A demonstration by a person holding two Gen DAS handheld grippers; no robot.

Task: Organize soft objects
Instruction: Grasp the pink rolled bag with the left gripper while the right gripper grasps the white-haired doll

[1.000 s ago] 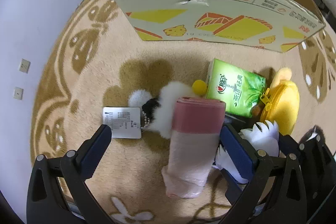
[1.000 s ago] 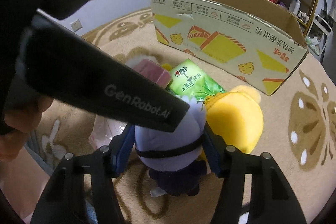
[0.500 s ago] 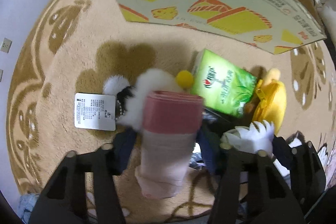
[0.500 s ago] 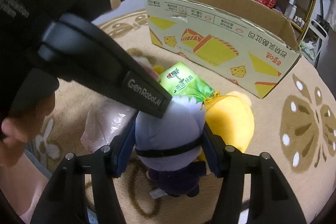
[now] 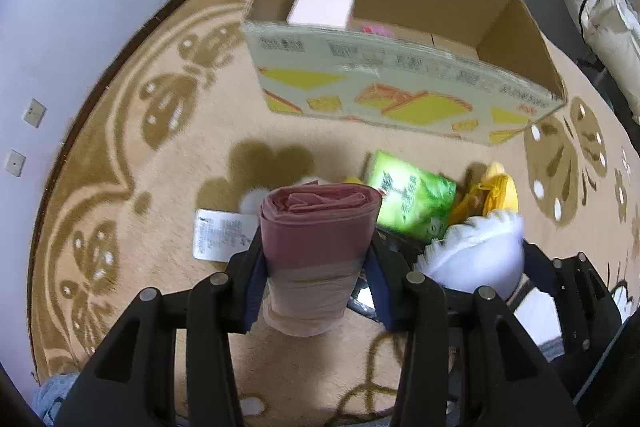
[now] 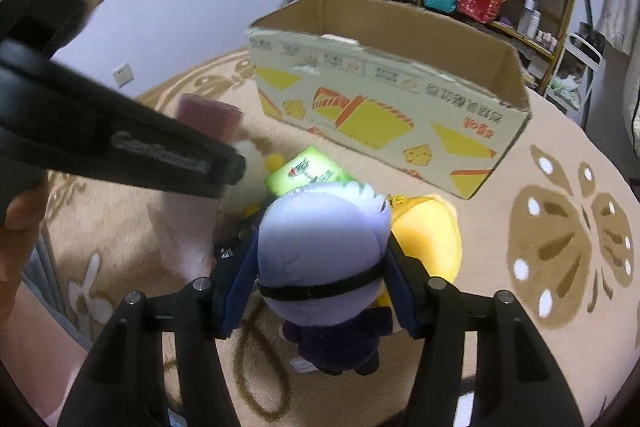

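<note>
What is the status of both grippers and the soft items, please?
Left gripper shut on pink plastic roll. Right gripper shut on lavender-headed plush doll. Open cardboard box ahead, path unobstructed.

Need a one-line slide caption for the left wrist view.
Left gripper grips a pink roll above the rug, facing the open cardboard box.

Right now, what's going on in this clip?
A person is tidying soft things off a rug. The left tongs are clamped on a pink roll, and the right tongs grip a purple-haired plush doll. The open cardboard box sits ahead; a green packet and yellow plush lie on the rug.
</note>
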